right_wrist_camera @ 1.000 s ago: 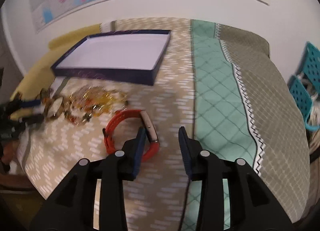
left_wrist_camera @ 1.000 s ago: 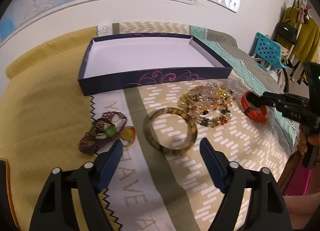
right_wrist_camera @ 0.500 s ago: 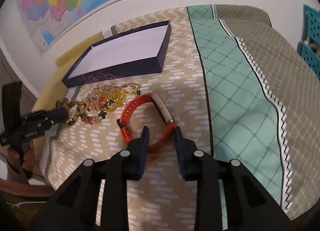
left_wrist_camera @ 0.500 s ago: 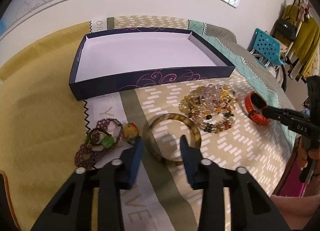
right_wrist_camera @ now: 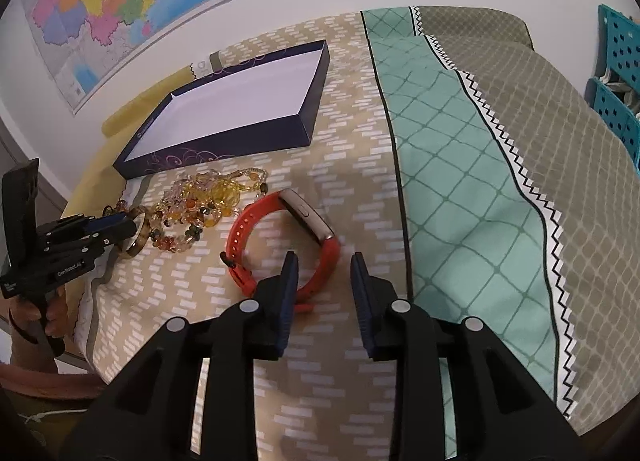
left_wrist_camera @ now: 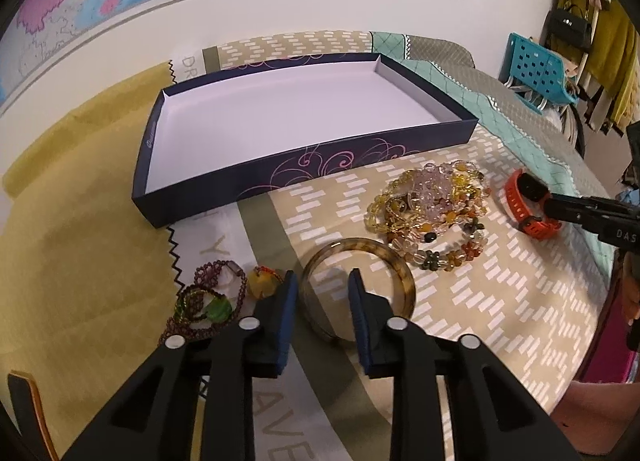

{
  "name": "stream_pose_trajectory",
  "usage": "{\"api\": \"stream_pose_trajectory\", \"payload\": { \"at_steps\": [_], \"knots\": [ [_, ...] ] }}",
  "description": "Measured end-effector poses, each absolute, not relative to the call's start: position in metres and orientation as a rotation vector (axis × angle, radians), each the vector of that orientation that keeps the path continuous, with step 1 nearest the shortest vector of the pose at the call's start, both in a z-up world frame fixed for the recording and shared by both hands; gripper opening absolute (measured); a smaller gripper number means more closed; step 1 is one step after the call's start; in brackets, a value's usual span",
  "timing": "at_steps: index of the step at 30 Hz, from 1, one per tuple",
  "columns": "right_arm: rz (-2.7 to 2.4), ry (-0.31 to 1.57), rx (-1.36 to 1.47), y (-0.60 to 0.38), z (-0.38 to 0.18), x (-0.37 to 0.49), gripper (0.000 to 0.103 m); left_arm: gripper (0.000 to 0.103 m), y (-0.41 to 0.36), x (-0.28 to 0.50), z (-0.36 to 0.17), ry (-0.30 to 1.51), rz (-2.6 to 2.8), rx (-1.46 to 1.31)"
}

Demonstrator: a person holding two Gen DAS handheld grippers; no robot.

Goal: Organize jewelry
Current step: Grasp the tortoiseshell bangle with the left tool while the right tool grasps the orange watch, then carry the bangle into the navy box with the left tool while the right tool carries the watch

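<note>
Left tool (left_wrist_camera: 322, 288) has just been closing around the bangle's (left_wrist_camera: 356, 287) near rim, contact unclear. Right tool (right_wrist_camera: 325, 270) just reopened slightly over the orange watch (right_wrist_camera: 280, 237), strap partly hidden.

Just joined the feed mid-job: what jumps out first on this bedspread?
The wide, shallow navy box with a white inside lies empty at the back near the wall. In front of it sits a glittering heap of amber and clear beaded bracelets, with a bright orange-strapped watch to its right. The left claw straddles the near rim of a brown translucent bangle, its jaws having just been closing.
</note>
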State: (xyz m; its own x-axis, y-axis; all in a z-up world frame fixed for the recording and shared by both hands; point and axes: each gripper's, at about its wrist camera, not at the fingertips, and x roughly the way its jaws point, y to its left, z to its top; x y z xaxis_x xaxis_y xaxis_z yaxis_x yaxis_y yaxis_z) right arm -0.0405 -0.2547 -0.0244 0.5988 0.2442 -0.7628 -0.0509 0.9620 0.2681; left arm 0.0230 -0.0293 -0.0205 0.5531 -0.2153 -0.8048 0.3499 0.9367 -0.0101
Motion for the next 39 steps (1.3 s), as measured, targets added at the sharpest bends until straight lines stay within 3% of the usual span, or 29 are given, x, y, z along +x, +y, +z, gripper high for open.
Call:
{"api": "stream_pose_trajectory", "payload": {
  "at_steps": [2,7,24,39],
  "knots": [
    [0.171,0.912,0.206,-0.251,-0.025,-0.039,0.019,0.007,-0.030,0.022,-0.021,0.916,-0.314,0.179],
    [0.176,0.901,0.166,-0.246,-0.022,-0.037,0.006,0.005,-0.027,0.021,-0.021,0.909,-0.312,0.171],
    [0.250,0.796,0.156,-0.237,0.019,-0.012,0.006,0.005,-0.007,0.026,0.023,0.824,-0.358,0.054],
    [0.302,0.754,0.111,-0.207,0.045,0.089,0.006,0.005,0.001,0.098,0.069,0.713,-0.302,0.043]
  ]
}}
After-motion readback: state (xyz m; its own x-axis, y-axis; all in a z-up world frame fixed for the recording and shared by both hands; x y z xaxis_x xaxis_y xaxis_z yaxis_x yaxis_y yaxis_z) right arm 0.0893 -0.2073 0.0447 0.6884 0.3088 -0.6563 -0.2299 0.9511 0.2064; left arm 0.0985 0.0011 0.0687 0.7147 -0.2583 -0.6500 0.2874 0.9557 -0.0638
